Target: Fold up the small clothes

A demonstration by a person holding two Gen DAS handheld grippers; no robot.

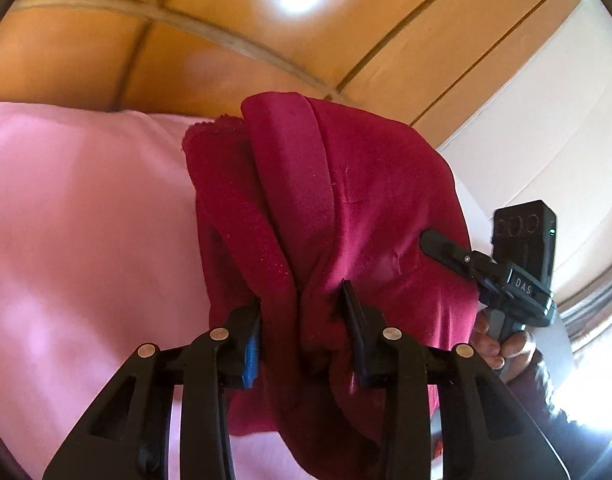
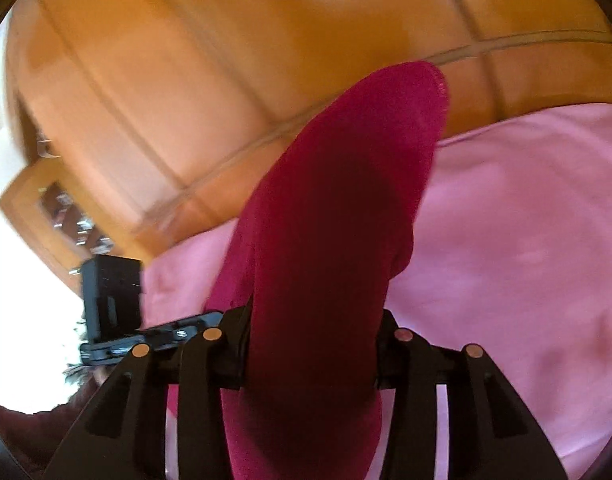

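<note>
A dark red garment (image 1: 345, 208) hangs bunched between both grippers above a pink sheet (image 1: 86, 220). My left gripper (image 1: 302, 320) is shut on a gathered fold of it. My right gripper (image 2: 313, 340) is shut on another part of the red garment (image 2: 337, 220), which drapes over its jaws and hides the fingertips. The right gripper also shows in the left wrist view (image 1: 445, 248), pinching the garment's right side. The left gripper's body shows at the left of the right wrist view (image 2: 146, 332).
The pink sheet (image 2: 525, 260) covers the surface below. Behind it stands an orange-brown wooden wardrobe (image 1: 186, 40) with panel doors. A white wall (image 1: 545, 120) is at the right of the left wrist view. A small wooden shelf (image 2: 66, 220) stands at the left.
</note>
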